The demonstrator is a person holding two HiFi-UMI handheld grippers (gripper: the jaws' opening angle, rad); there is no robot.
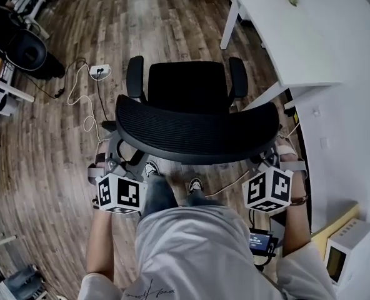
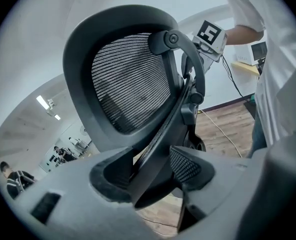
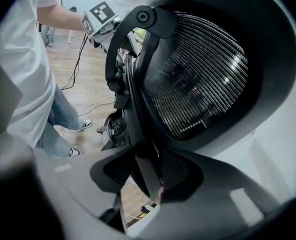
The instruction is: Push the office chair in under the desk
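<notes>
Clamping one office chair (image 1: 197,130), left gripper (image 2: 153,176), right gripper (image 3: 145,174), one desk (image 1: 285,36)

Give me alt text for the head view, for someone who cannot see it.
Seen from above, a black mesh office chair stands on a wooden floor, not yet under the white desk at upper right. The person behind it has the left gripper and right gripper at the ends of its backrest.

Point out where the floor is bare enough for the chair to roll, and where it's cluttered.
Bare wood floor lies ahead of the office chair, between the power strip and the desk leg. Crowded: white cable loops left of the chair; the desk sits close to its right armrest.
</notes>
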